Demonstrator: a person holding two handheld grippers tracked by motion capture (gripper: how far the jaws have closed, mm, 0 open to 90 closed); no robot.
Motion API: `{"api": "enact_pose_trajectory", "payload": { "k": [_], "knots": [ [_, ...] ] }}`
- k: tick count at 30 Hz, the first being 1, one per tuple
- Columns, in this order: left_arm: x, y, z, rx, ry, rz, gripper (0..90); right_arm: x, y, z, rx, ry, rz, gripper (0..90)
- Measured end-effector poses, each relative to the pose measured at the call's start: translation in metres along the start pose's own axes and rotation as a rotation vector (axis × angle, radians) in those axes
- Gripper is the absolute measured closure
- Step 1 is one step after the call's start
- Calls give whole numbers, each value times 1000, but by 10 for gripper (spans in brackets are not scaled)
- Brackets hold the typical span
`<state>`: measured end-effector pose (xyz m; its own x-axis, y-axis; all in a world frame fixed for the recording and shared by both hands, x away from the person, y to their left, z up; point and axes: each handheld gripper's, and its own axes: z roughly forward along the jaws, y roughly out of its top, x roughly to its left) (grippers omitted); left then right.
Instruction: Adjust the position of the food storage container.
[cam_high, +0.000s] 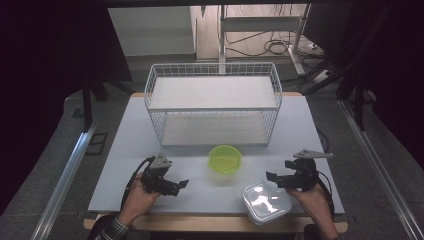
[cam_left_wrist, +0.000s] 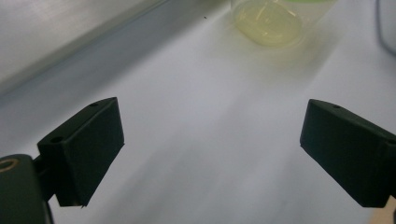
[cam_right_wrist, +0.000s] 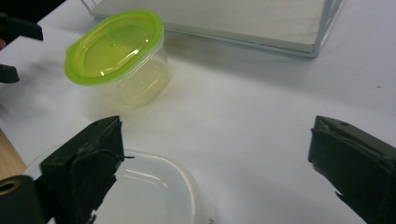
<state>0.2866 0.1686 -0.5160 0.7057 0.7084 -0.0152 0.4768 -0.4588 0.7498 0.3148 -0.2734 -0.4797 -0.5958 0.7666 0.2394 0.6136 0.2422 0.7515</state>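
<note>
At the bottom of the high view, two forearms come in over the near edge of the white table (cam_high: 125, 145). The left hand (cam_high: 136, 200), at lower left, holds the left gripper (cam_high: 181, 186) low over the bare tabletop; in the left gripper view its two black jaws stand wide apart with nothing between them. The right hand (cam_high: 315, 197), at lower right, holds the right gripper (cam_high: 270, 176), whose jaws also stand well apart and empty in the right gripper view.

Just beside the right gripper, at the lower centre-right of the high view, a clear lidded container (cam_high: 266, 201) sits at the table's near edge; in the right gripper view it lies at the bottom of the frame, partly behind the left-hand jaw.

Farther in, near the middle of the high view, a round tub with a green lid (cam_high: 225, 158) stands between the two grippers and a little beyond them. It appears at the upper left of the right gripper view, and at the top edge of the left gripper view, blurred.

Beyond the tub, in the upper centre of the high view, a white wire basket rack (cam_high: 212, 102) with two flat shelves stands on the table. Behind the table, cables lie on the floor.
</note>
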Motion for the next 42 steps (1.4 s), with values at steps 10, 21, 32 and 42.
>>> {"api": "enact_pose_trajectory", "payload": {
  "k": [10, 21, 32, 42],
  "knots": [
    [-9, -4, -4, -21, -32, 37, 63, 14, 2, -1, 4, -33, -71, 215],
    [-8, -5, -2, -12, -11, 28, 59, 40, 1, -11, 17, -12, -202, 513],
    [-7, -5, -1, 5, -7, 20, 60, 63, -6, -17, 58, 53, -269, 832],
    [-9, -1, 2, 19, -20, -17, 55, 73, -9, -12, 81, 72, -292, 885]
  ]
}}
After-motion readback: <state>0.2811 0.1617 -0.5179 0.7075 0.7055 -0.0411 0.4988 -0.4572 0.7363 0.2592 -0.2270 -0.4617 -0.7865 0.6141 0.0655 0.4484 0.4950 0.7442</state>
